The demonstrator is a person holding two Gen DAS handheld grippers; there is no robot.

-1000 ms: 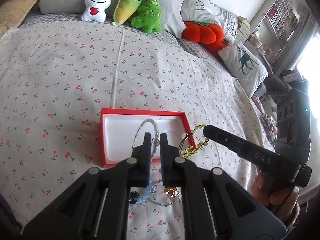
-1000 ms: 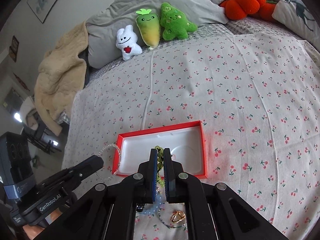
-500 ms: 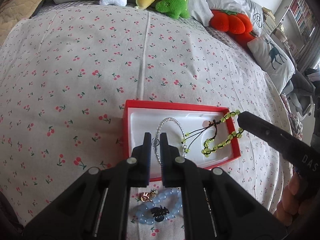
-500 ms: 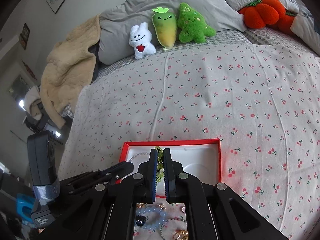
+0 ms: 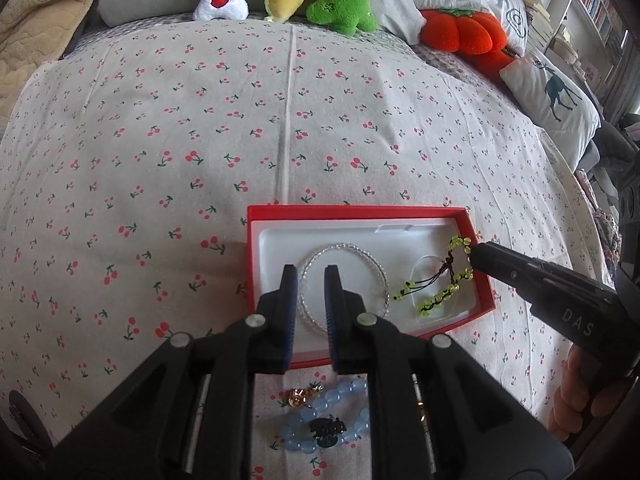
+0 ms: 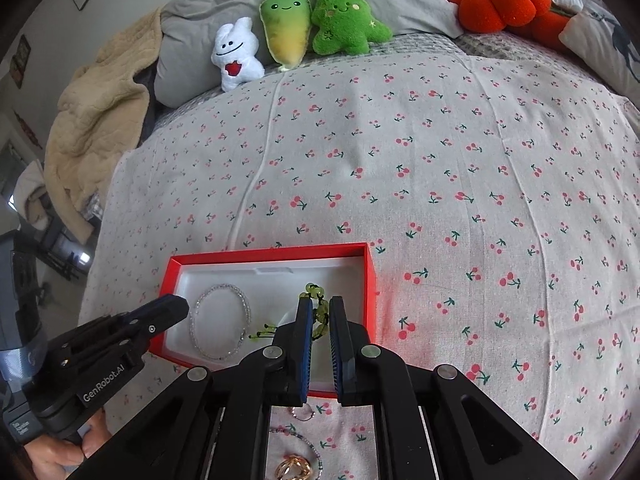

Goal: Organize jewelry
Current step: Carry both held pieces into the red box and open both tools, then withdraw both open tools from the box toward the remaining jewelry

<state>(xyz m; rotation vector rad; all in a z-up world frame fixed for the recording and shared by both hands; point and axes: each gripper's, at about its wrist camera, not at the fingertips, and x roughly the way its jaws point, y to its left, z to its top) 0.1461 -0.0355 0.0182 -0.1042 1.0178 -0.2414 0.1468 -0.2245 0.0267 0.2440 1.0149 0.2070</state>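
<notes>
A red box (image 5: 360, 212) with a white liner lies on the cherry-print bedspread; it also shows in the right wrist view (image 6: 264, 254). A clear beaded bracelet (image 5: 360, 254) lies flat in it, released, also seen in the right wrist view (image 6: 244, 304). My left gripper (image 5: 311, 270) hovers over it, jaws slightly open and empty. A green beaded bracelet (image 5: 444, 292) rests in the box's right part. My right gripper (image 6: 320, 302) is slightly open around its upper beads (image 6: 314, 290); whether the pads press them is unclear.
Loose jewelry lies in front of the box: a blue bead bracelet (image 5: 332, 424) with a black charm, a gold piece (image 5: 298, 398), gold rings (image 6: 294, 468) and a thin chain (image 6: 316, 454). Plush toys (image 6: 288, 36) and pillows line the far edge.
My left gripper lowered the clear bracelet into the box and opened, leaving it flat. My right gripper brought the green bracelet down into the box's right side and its jaws parted slightly.
</notes>
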